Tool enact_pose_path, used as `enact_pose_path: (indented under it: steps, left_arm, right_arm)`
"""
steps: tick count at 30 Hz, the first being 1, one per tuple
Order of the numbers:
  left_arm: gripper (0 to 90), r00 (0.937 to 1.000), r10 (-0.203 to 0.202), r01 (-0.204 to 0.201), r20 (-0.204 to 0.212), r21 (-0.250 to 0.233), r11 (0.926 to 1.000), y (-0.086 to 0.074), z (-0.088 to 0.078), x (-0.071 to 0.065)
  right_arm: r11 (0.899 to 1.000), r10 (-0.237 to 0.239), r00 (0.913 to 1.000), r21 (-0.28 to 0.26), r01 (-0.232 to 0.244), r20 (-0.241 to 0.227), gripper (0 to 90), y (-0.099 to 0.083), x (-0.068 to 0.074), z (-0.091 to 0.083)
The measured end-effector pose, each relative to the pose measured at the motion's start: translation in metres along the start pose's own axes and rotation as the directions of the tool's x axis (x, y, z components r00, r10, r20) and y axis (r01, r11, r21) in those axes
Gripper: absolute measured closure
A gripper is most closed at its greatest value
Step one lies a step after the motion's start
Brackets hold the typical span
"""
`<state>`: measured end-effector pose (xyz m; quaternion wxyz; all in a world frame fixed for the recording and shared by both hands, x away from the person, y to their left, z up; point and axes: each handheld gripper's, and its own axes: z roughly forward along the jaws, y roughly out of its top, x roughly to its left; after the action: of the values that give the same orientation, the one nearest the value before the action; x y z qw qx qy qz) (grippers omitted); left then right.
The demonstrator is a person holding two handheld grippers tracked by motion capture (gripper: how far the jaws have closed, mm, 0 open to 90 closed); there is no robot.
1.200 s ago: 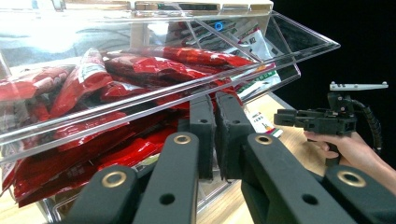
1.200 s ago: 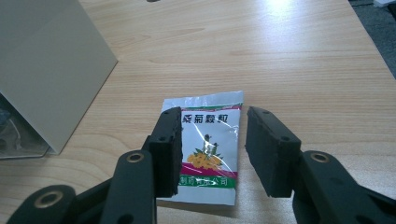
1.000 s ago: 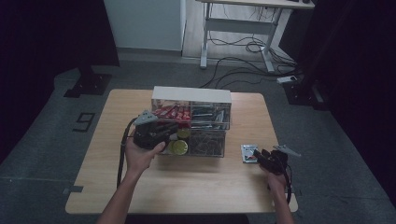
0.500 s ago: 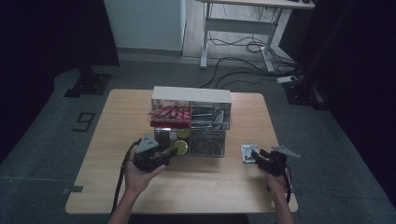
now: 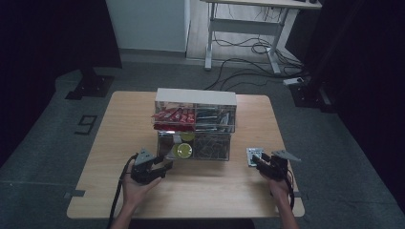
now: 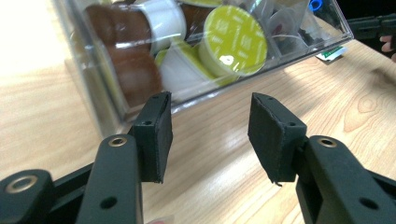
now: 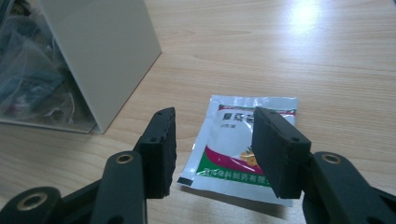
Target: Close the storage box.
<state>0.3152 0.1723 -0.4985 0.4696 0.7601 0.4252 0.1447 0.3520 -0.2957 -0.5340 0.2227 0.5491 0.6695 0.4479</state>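
Right gripper view: sachet (image 7: 233, 149) flat on table, silver-white, green-red print, at 12 o'clock.
Right gripper (image 7: 212, 144): spread, empty.
Left gripper (image 6: 208, 135): just opened, empty.

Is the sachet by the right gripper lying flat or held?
Flat on the table: the sachet lies ahead of the open right gripper, untouched.

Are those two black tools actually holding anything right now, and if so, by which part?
Nothing is held. The left tool is open over bare wood beside the clear plastic drawer; the right tool is open above the flat silver sachet.
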Motion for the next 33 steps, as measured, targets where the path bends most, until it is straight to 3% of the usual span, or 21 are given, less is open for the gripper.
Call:
enact_pose_path:
  steps: [6, 13, 18, 24, 33]
  left_arm:
    - [49.7, 0.9996, -0.010, 0.010, -0.026, 0.009, 0.9999, -0.011, -0.008, 0.008]
    - [48.2, 0.9974, -0.023, 0.028, -0.069, 0.073, 0.9969, -0.032, -0.003, 0.014]
    - [46.7, 0.9955, -0.028, 0.039, -0.090, 0.115, 0.9926, -0.042, 0.000, 0.018]
    - [46.4, 0.9948, -0.034, 0.048, -0.096, 0.143, 0.9885, -0.046, 0.004, 0.021]
    - [45.4, 0.9933, -0.053, 0.069, -0.103, 0.158, 0.9851, -0.048, 0.006, 0.023]
  right_arm:
    - [0.999, -0.043, 0.9986, 0.001, 0.043, -0.032, 49.3, -0.005, 0.010, -0.001]
    - [0.994, -0.107, 0.9922, -0.001, 0.107, -0.065, 48.4, -0.016, 0.021, -0.009]
    - [0.992, -0.122, 0.9885, 0.008, 0.124, -0.089, 47.8, -0.027, 0.024, -0.020]
    - [0.982, -0.177, 0.9791, 0.040, 0.182, -0.100, 46.3, -0.039, 0.026, -0.026]
    - [0.981, -0.183, 0.9768, 0.049, 0.189, -0.112, 45.0, -0.039, 0.029, -0.023]
